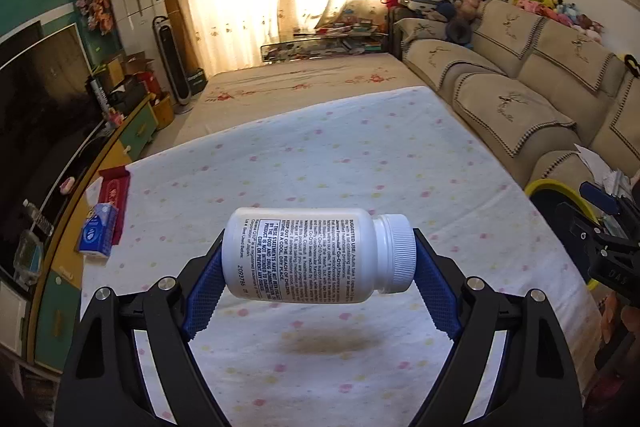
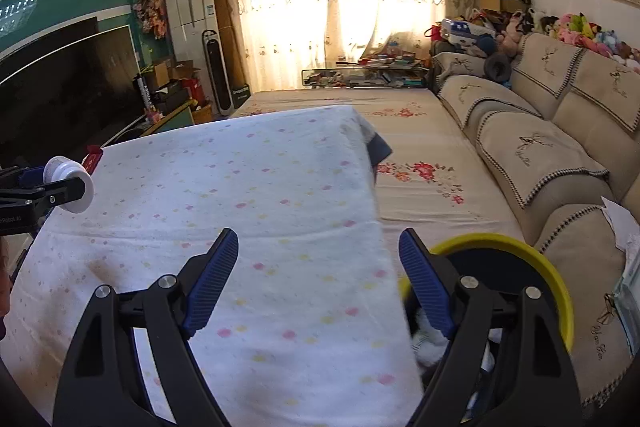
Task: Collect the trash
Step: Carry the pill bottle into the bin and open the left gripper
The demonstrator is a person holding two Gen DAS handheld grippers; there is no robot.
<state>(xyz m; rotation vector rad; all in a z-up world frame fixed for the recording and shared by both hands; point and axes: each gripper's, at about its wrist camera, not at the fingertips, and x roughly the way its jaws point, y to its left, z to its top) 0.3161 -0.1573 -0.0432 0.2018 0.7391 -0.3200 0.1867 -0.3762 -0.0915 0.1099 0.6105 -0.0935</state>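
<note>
My left gripper [image 1: 318,259] is shut on a white pill bottle [image 1: 316,255], held sideways with its cap to the right, above the table covered by a dotted white cloth [image 1: 320,155]. The bottle's cap [image 2: 70,185] and the left gripper also show at the left edge of the right wrist view. My right gripper [image 2: 318,267] is open and empty over the table's right edge. A yellow-rimmed black bin [image 2: 516,267] stands on the floor just right of the table, with white trash inside [image 2: 430,347]. The bin's rim shows in the left wrist view [image 1: 560,187].
A blue tissue pack [image 1: 97,231] and a red box [image 1: 114,191] lie at the table's left edge. A beige sofa [image 2: 540,147] runs along the right, a TV cabinet [image 1: 60,267] along the left. A flowered beige sheet [image 2: 420,179] covers the surface beyond the table.
</note>
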